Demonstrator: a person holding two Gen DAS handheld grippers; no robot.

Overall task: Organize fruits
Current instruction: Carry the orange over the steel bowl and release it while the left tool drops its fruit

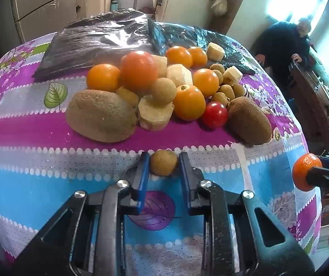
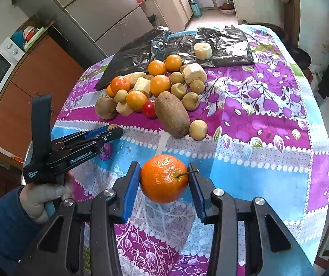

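Observation:
A pile of fruit lies mid-table: orange tangerines (image 1: 189,102), two big kiwis (image 1: 101,116), small brown round fruits (image 1: 163,91), a red tomato (image 1: 214,114) and pale peeled chunks (image 1: 155,115). My left gripper (image 1: 163,164) is shut on one small brown fruit (image 1: 163,162) just above the cloth, in front of the pile. In the right wrist view my right gripper (image 2: 163,179) is shut on a stemmed tangerine (image 2: 163,178), held over the blue part of the tablecloth (image 2: 245,179). The left gripper (image 2: 116,131) shows at the left there, in a hand (image 2: 40,195).
Black plastic bags (image 1: 100,43) lie flat behind the pile, one chunk (image 2: 202,50) resting on them. The round table's edge curves down at right (image 1: 302,138). A person (image 1: 284,46) stands beyond it. A fridge (image 2: 100,11) and cabinets are at the back.

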